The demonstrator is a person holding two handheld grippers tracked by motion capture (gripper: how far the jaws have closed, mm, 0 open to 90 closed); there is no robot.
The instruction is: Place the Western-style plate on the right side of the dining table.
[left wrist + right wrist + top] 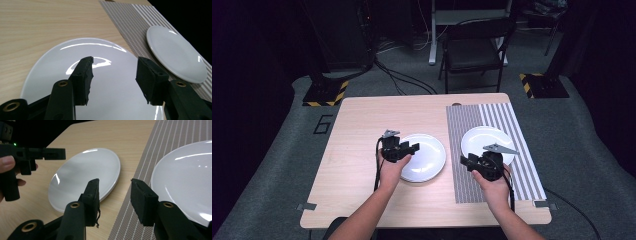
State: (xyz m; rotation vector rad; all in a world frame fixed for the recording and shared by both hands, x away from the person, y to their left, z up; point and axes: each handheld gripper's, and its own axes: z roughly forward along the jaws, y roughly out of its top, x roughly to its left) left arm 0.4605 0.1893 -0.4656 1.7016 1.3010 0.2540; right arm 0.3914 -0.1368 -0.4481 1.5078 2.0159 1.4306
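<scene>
High view looks down and forward over table (pixel 362 165); gripper views sit low and close (jaws at bottom), both sharing two white plates (pixel 115 82) (pixel 175 52).

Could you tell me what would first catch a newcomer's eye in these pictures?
Two shiny white plates stand out: the left plate on the bare wooden table, the right plate on a striped mat. The left gripper hovers at the left plate's near-left rim, the right gripper at the right plate's, both with jaws open and nothing between them.
</scene>
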